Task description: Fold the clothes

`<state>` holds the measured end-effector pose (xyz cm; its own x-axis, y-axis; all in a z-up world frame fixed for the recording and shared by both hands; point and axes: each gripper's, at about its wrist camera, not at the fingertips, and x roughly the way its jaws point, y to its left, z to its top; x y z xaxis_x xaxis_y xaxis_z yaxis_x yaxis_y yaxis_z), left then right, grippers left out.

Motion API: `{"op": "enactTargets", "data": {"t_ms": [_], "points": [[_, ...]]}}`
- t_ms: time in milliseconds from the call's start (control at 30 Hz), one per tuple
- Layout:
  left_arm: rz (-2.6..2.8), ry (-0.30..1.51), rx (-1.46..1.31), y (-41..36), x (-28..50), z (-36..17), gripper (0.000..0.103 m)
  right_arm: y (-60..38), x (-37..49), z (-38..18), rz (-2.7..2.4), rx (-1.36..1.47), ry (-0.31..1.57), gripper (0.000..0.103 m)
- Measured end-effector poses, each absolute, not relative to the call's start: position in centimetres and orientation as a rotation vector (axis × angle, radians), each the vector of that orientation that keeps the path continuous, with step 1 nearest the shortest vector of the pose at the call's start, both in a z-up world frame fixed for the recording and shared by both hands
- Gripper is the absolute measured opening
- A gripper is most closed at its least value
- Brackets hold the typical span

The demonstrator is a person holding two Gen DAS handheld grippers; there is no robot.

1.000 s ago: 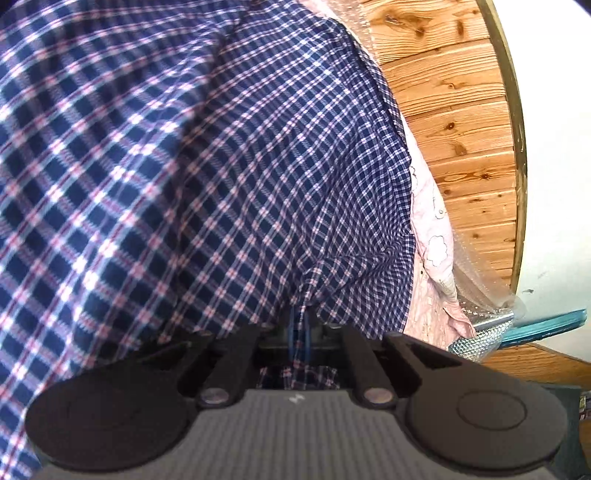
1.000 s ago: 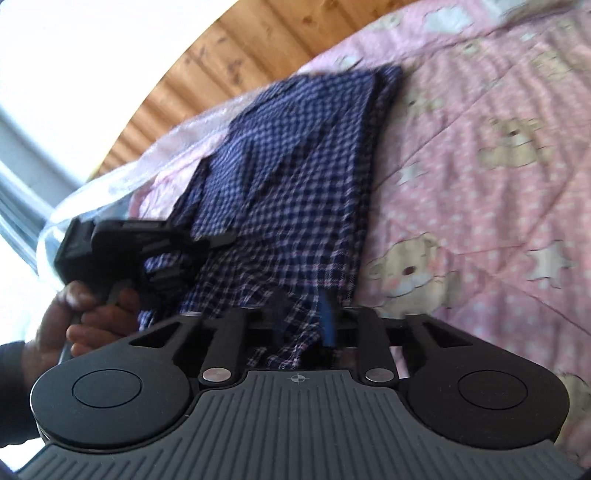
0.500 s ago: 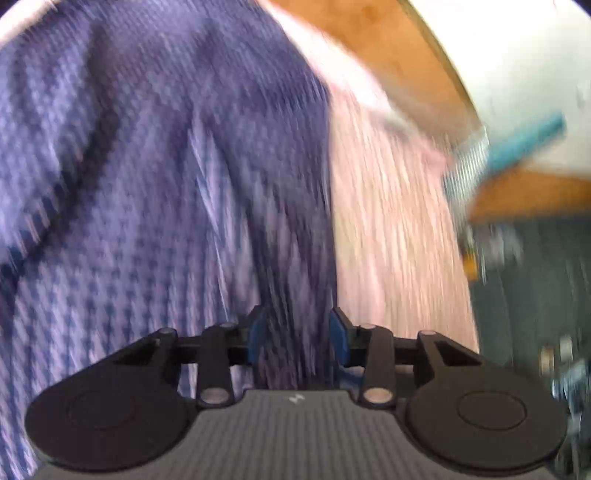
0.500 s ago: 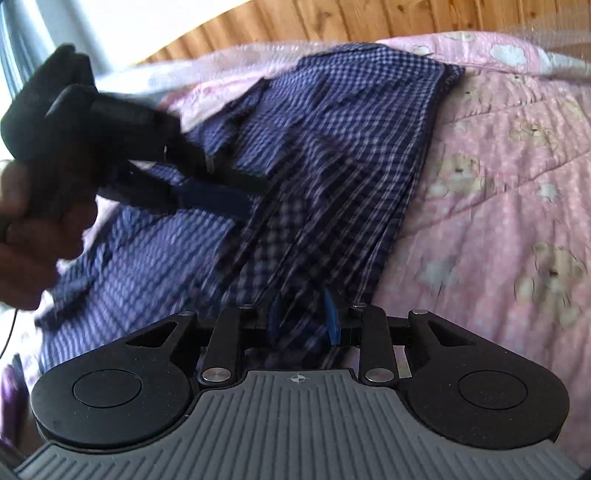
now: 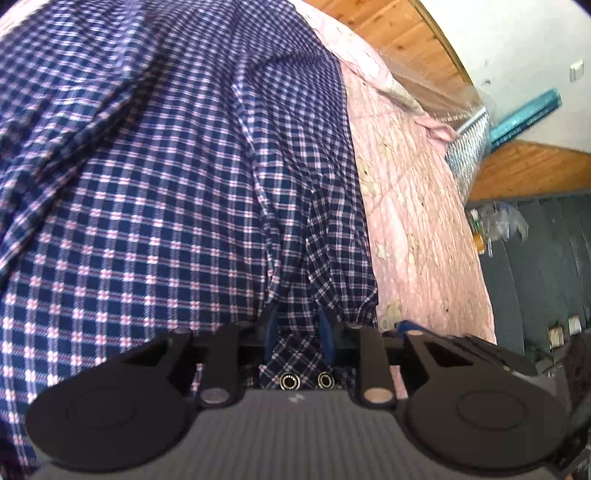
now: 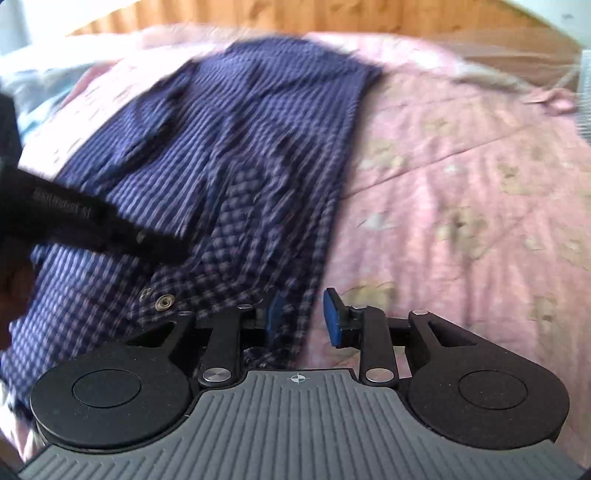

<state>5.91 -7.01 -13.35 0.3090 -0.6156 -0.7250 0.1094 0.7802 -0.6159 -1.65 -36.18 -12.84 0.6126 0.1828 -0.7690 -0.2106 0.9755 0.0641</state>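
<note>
A navy plaid shirt [image 5: 166, 184] fills most of the left wrist view and lies spread on a pink quilt [image 5: 406, 221]. My left gripper [image 5: 299, 328] has a bunch of the shirt with two metal snaps [image 5: 288, 380] between its blue pads, and its jaws are closing on it. In the blurred right wrist view the shirt [image 6: 258, 129] stretches away over the quilt [image 6: 461, 184]. My right gripper [image 6: 303, 317] stands open: the shirt's edge runs along its left pad, with a gap to the right pad. The left gripper's black body [image 6: 92, 221] crosses the shirt at the left.
A wooden headboard [image 5: 406, 37] runs behind the bed, also seen in the right wrist view [image 6: 258, 11]. Clear plastic wrap [image 5: 465, 155] and a teal strip [image 5: 528, 114] lie at the bed's corner. A dark floor with small clutter [image 5: 535, 258] is beyond the quilt's edge.
Both grippers swung across the bed and rolled. The left jaws went from tight on the fabric to wider, then narrower. In the right view the shirt lies more spread out and the left gripper sits lower.
</note>
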Motion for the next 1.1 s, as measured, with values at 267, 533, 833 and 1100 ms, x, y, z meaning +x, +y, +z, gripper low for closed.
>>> {"op": "enactTargets", "data": {"t_ms": [267,533,833,1100], "points": [[-0.55,1.114,-0.418,-3.1,1.0,-9.3,0.05,-38.0,-2.4,-14.5,0.218,0.191,0.994,0.034],[-0.211,1.107,-0.566,10.7,-6.3,-9.1,0.073,-43.0,-7.9,-15.3,0.226,0.516,1.079,0.05],[-0.219,1.128,-0.807,14.8,-7.1,-13.7,0.074,-41.0,-10.3,-17.3,0.296,0.667,1.128,0.049],[-0.284,1.166,-0.797,13.0,-6.2,-14.8,0.049,-39.7,-10.1,-17.7,0.266,0.64,1.132,0.006]]}}
